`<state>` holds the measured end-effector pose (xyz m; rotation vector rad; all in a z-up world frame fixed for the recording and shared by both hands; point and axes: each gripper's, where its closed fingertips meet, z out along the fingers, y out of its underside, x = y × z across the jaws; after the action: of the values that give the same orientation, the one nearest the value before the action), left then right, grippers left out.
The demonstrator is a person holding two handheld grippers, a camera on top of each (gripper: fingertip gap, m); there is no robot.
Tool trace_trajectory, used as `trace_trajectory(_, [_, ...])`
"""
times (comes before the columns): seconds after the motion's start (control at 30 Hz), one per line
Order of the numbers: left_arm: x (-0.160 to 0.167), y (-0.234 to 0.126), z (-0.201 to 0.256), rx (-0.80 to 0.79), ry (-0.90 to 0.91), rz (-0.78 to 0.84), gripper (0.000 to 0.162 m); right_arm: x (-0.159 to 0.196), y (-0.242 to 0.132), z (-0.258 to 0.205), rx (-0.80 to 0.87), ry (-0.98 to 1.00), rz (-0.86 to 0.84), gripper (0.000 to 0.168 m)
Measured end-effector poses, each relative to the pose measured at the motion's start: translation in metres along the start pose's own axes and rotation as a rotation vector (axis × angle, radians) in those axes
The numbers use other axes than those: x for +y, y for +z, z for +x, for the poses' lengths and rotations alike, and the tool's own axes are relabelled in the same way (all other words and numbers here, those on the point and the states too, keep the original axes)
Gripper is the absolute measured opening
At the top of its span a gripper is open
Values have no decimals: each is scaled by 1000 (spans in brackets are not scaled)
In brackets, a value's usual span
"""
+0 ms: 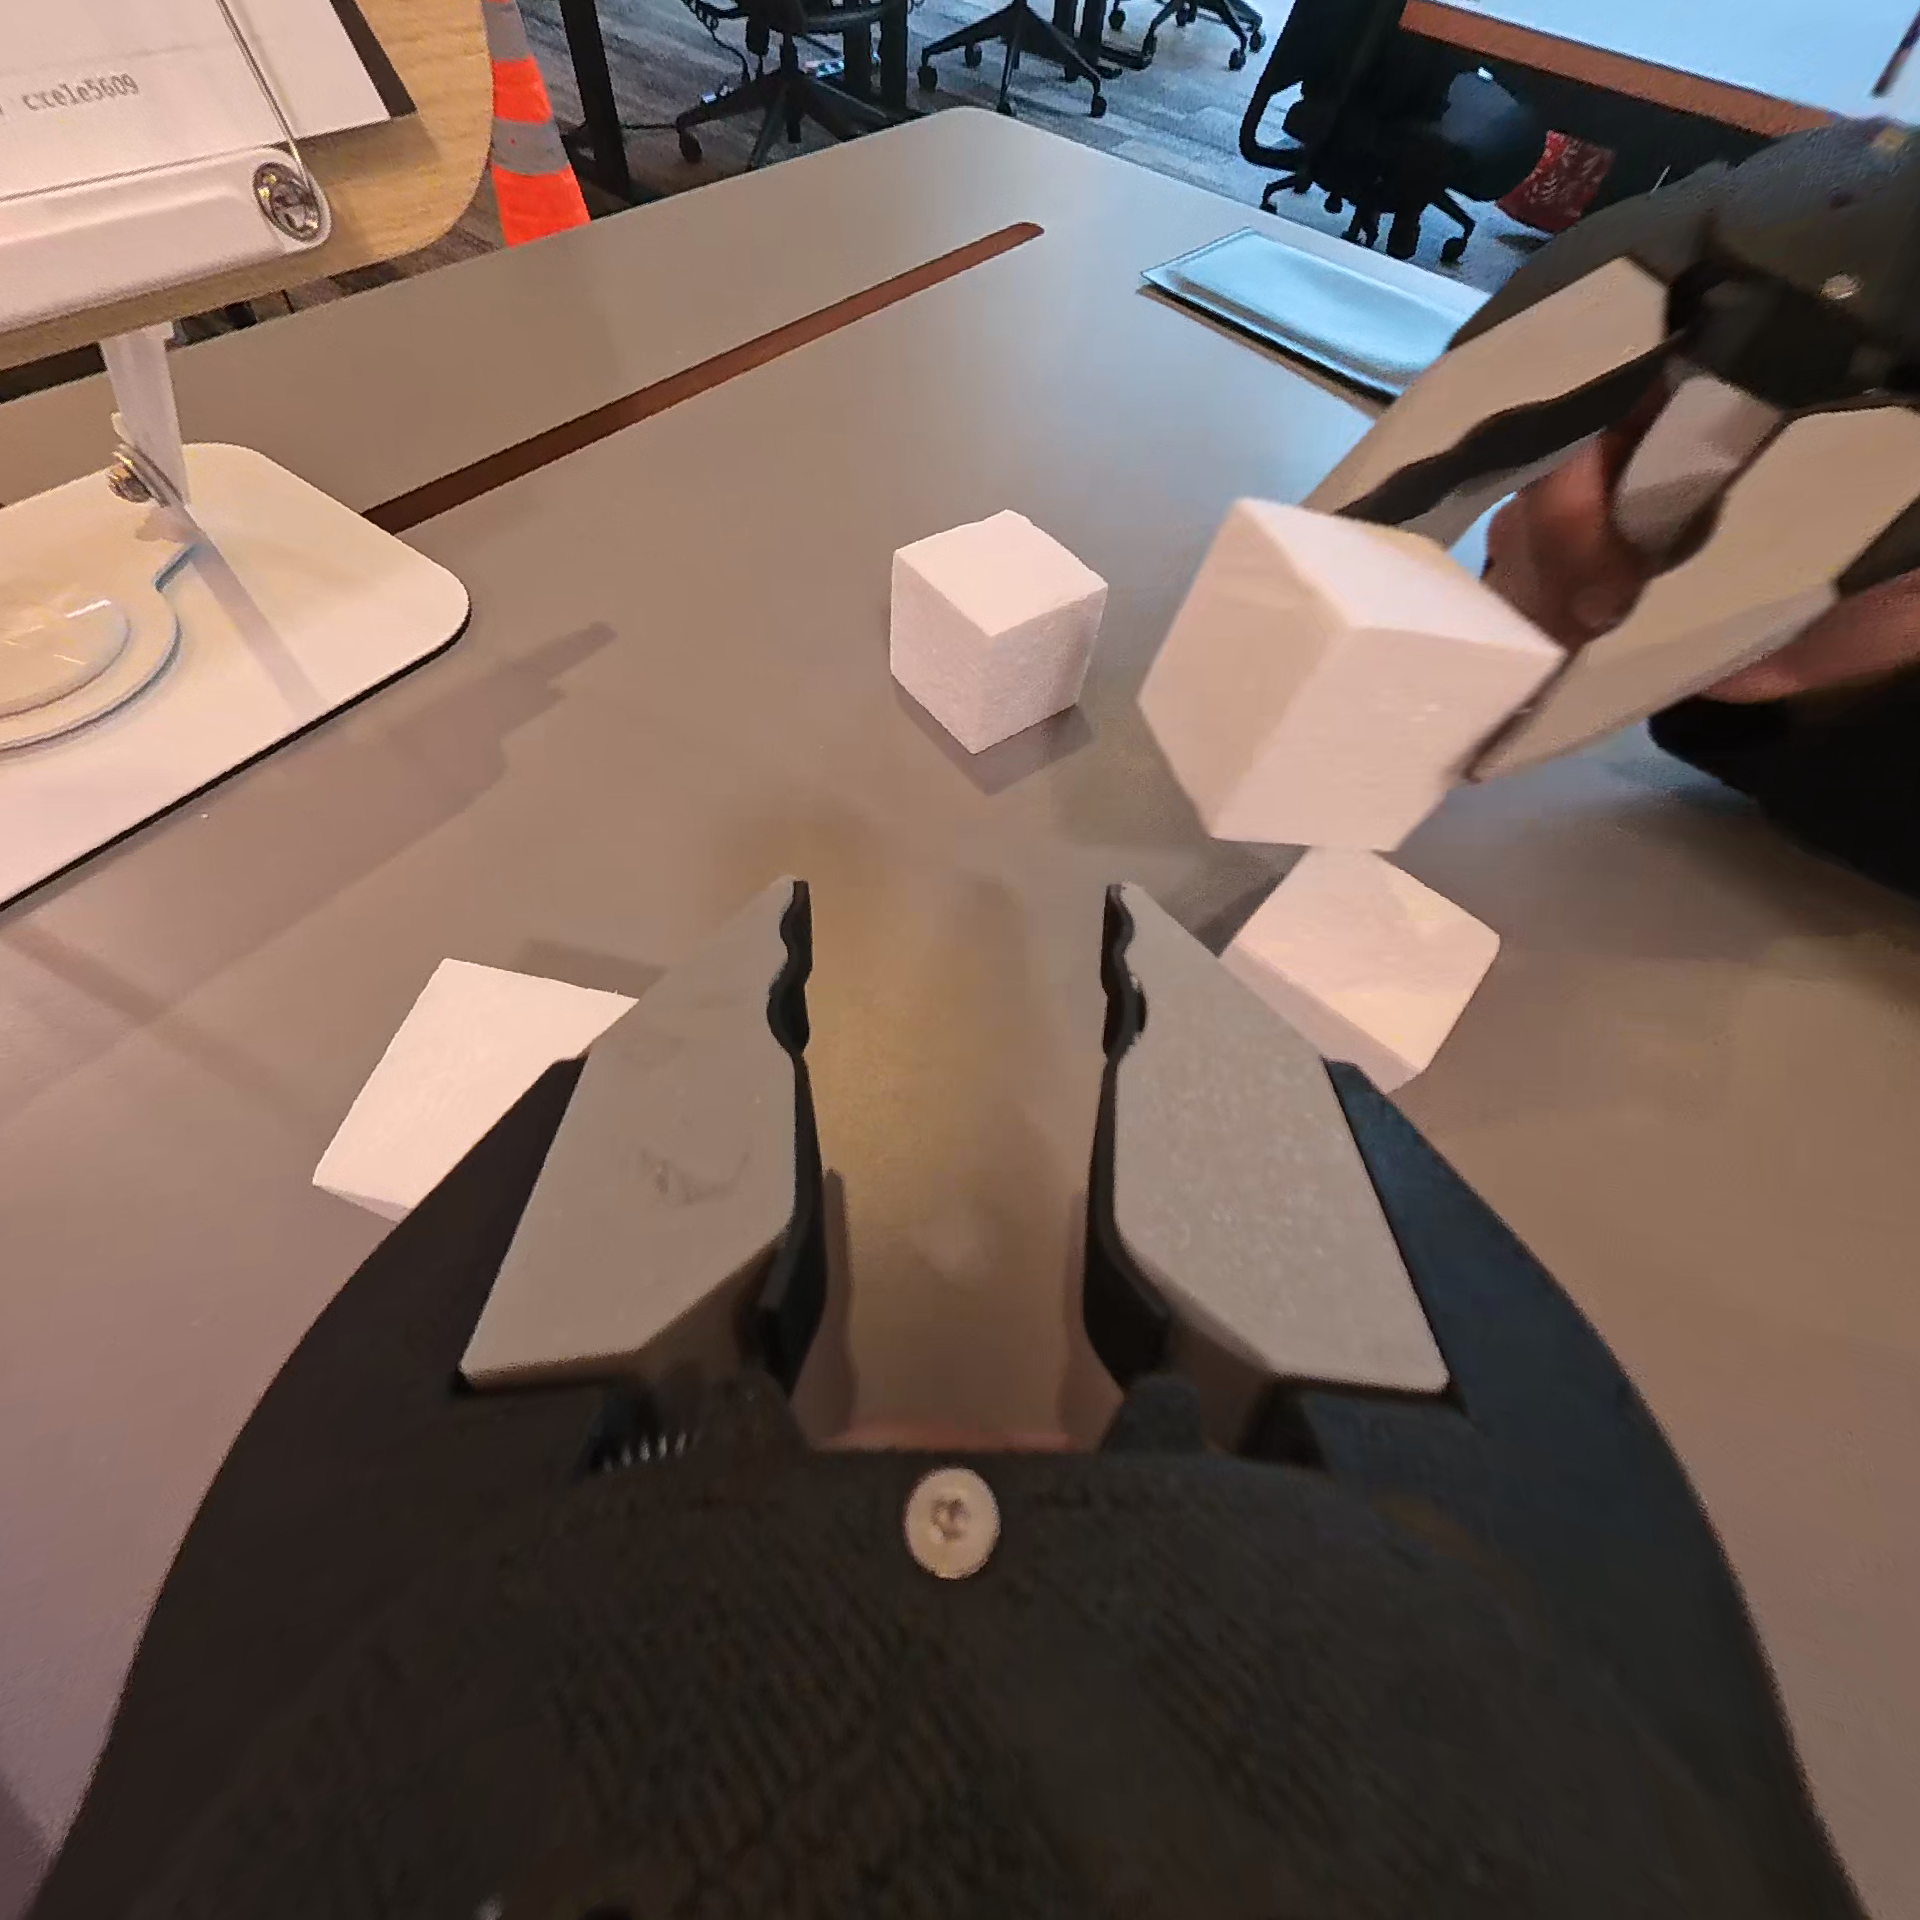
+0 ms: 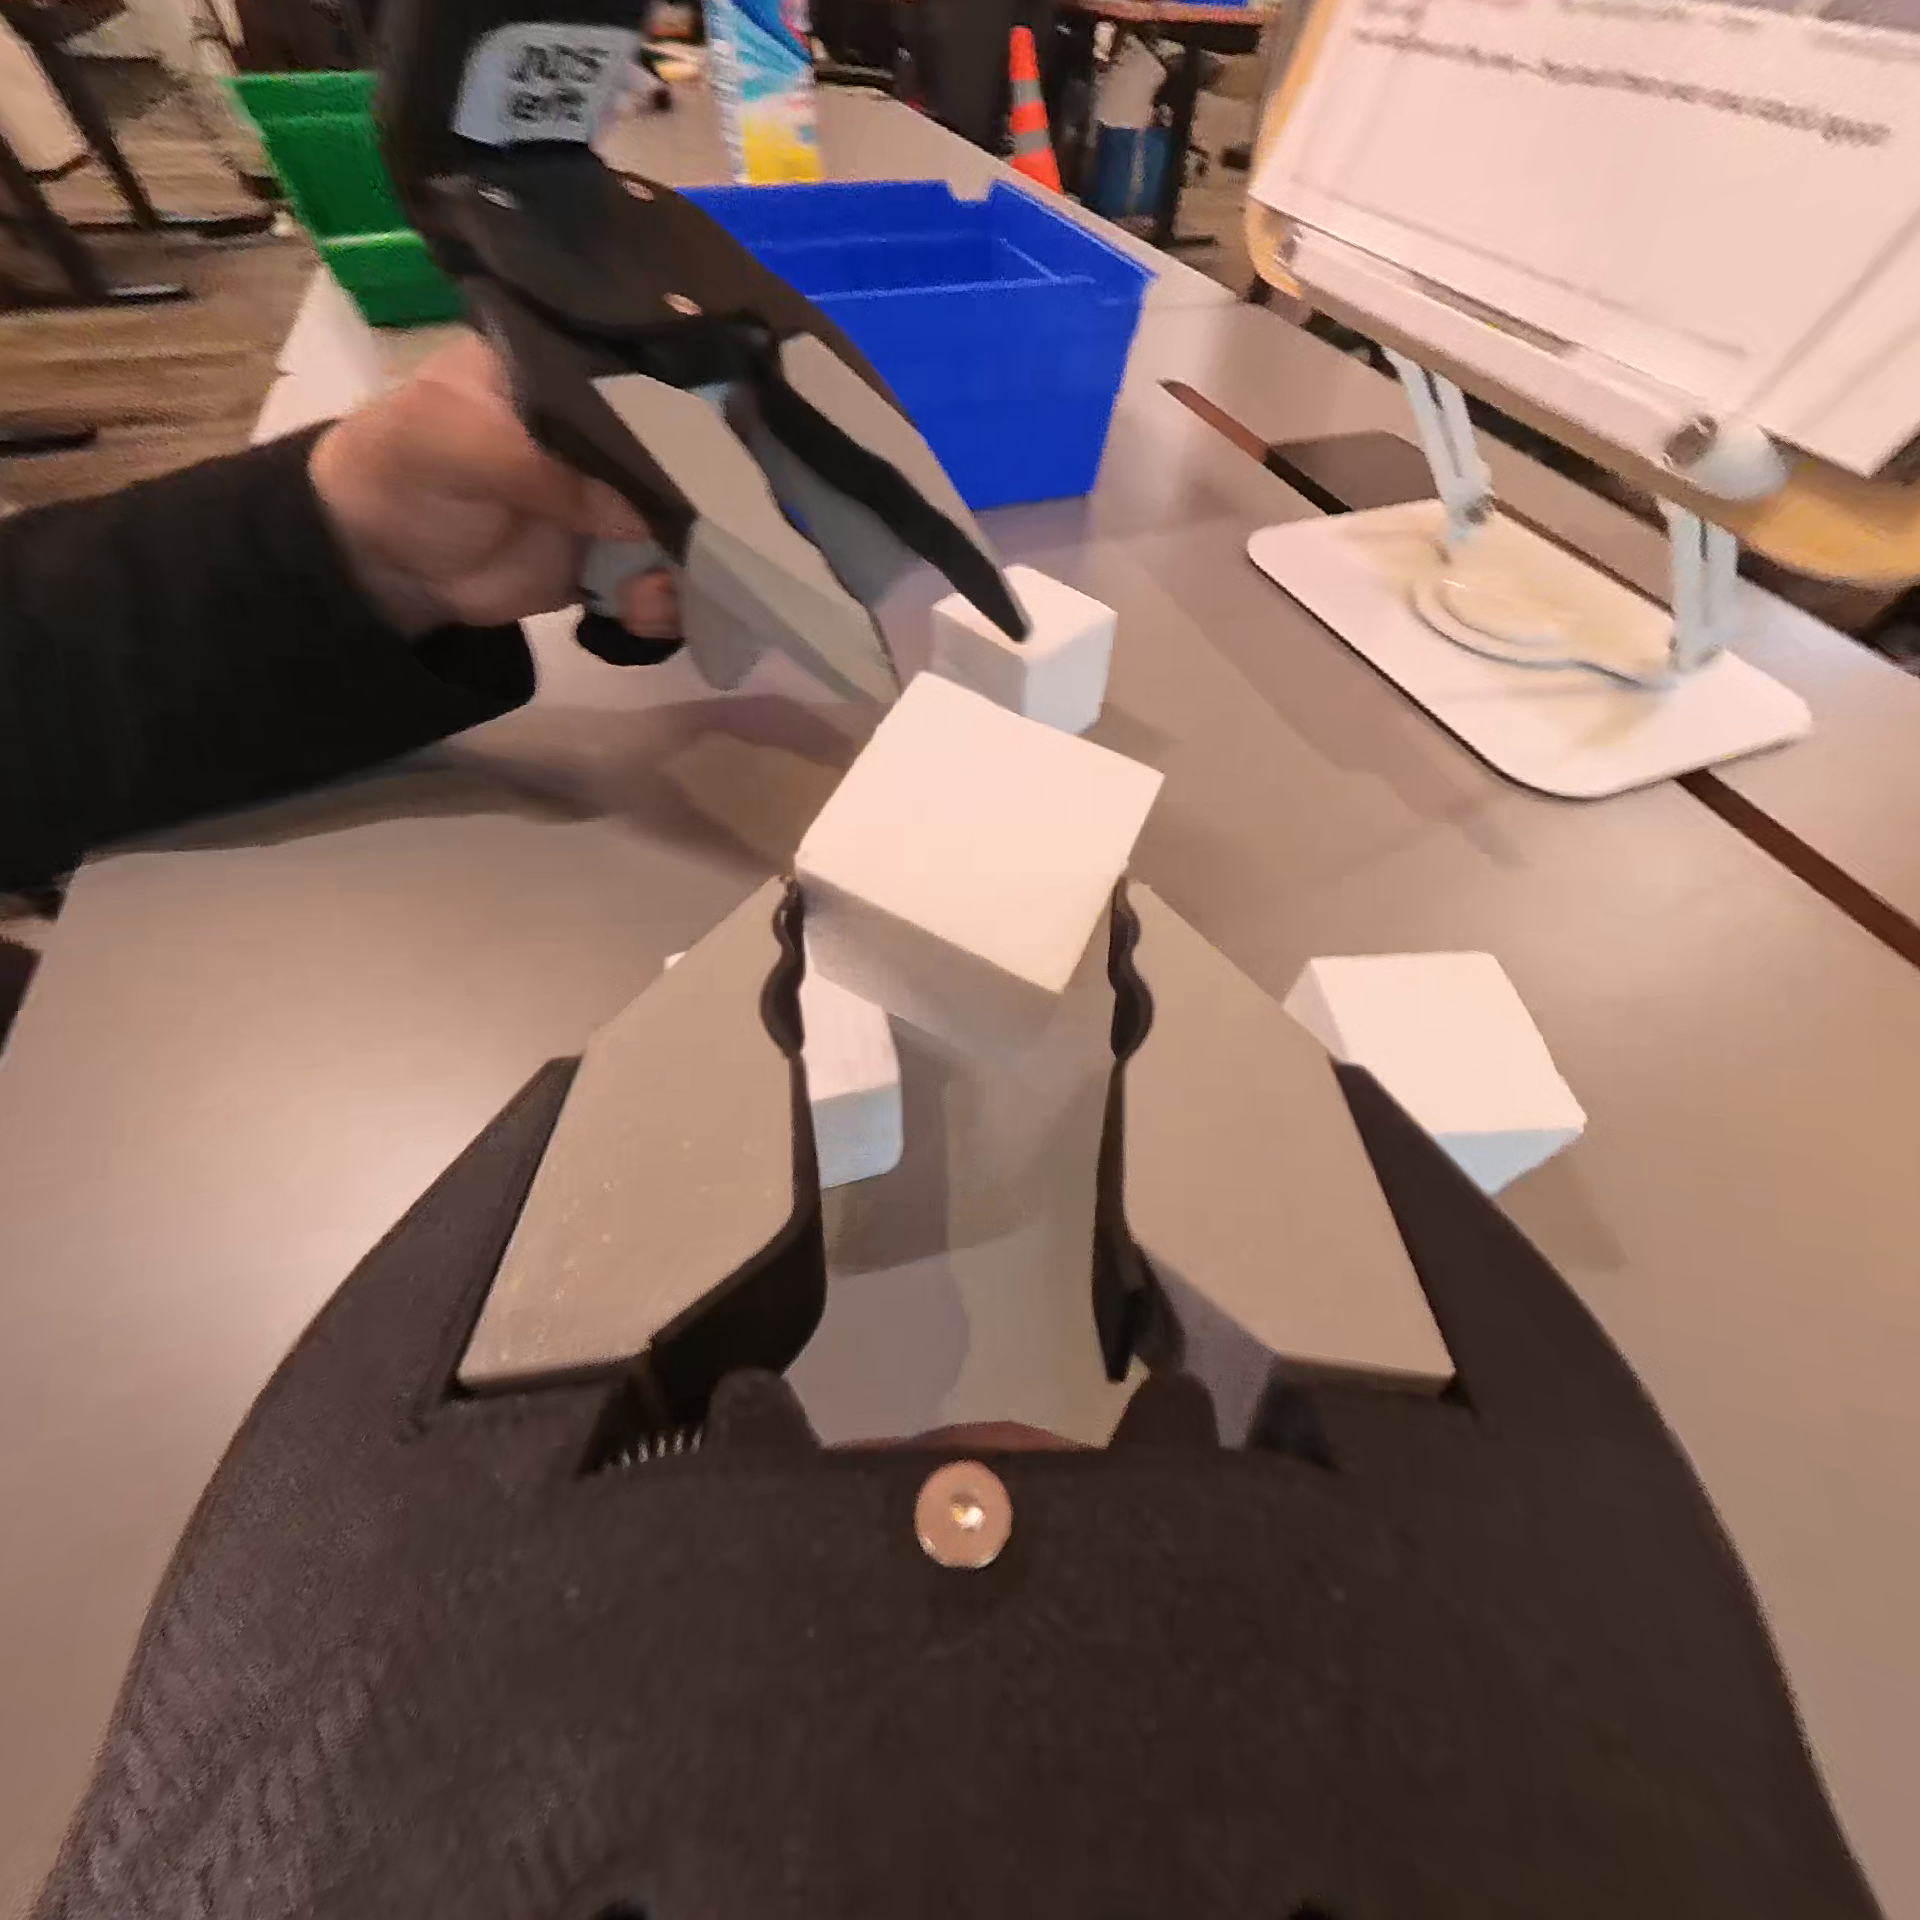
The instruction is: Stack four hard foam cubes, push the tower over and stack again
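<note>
right gripper (image 2: 956, 904) clamps white hard foam cube (image 2: 977, 852) | left gripper (image 1: 956, 914) wide, empty | level it, lower squarely onto resting white foam cube (image 1: 1361, 961) below

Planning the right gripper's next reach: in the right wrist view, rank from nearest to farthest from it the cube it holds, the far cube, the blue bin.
1. Held cube, clamped between the right gripper fingertips.
2. Far cube, on the table just beyond, partly behind the left gripper.
3. Blue bin, farthest, at the back of the table.
</note>
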<state>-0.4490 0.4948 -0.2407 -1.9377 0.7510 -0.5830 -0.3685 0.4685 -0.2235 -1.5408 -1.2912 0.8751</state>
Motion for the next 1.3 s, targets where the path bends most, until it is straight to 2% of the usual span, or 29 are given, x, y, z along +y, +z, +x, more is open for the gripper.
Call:
trace_trajectory(0.1, [0,1,0,-3,2,-1,54,-6,-4,-19,-87,-87,9,56])
trace_trajectory(0.3, [2,3,0,-1,1,-7,54,7,-1,-42,-184,-187,-60,57])
trace_trajectory(0.5, [4,5,2,2,7,-18,54,8,-3,-50,-292,-200,-75,56])
trace_trajectory(0.87, [0,-1,-6,2,-27,11,54,1,-7,-54,-567,-309,-221,57])
trace_trajectory(1.03, [1,0,-7,-3,-26,6,54,-5,-6,-48,-575,-317,-170,57])
trace_trajectory(1.3, [7,6,-4,-9,3,-34,54,6,-3,-47,-582,-321,-214,57])
